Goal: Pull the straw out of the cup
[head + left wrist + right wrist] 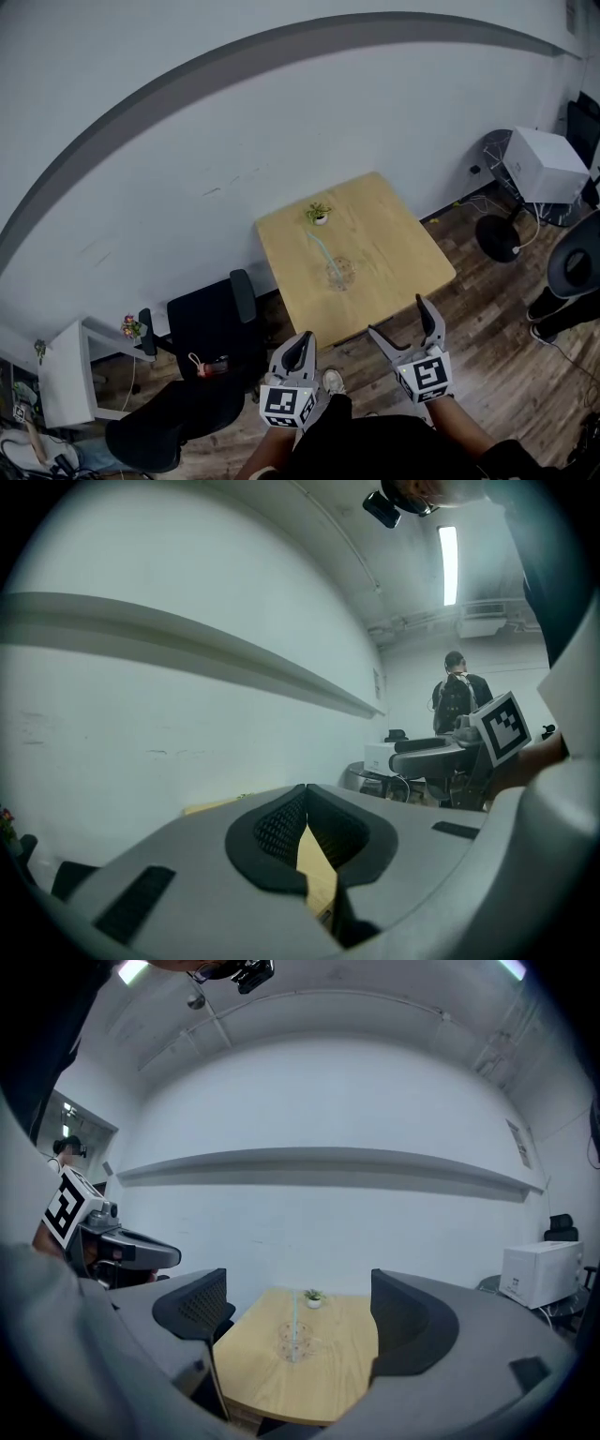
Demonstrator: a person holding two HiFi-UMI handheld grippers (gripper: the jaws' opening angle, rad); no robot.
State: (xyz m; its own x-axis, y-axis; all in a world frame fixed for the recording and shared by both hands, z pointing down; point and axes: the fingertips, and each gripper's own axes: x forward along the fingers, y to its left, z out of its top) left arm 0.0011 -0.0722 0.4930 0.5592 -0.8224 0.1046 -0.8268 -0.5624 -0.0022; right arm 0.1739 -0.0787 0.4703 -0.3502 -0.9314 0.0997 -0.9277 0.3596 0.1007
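Observation:
A clear glass cup [338, 273] stands near the middle of a light wooden table [394, 281], with a pale straw [321, 247] leaning out of it toward the wall. The right gripper view shows the same cup [295, 1344] and straw [294, 1316] far ahead between the jaws. My left gripper [303, 345] is shut and empty, held well short of the table's near edge. My right gripper [402, 322] is open and empty, also short of the table. In the left gripper view the left gripper [307, 803] shows its pads touching.
A small potted plant [319, 214] sits at the table's far edge by the white wall. A black office chair [208, 328] stands left of the table. A white box [547, 163], a fan [502, 234] and another chair [577, 267] are at right. A person stands far off in the left gripper view.

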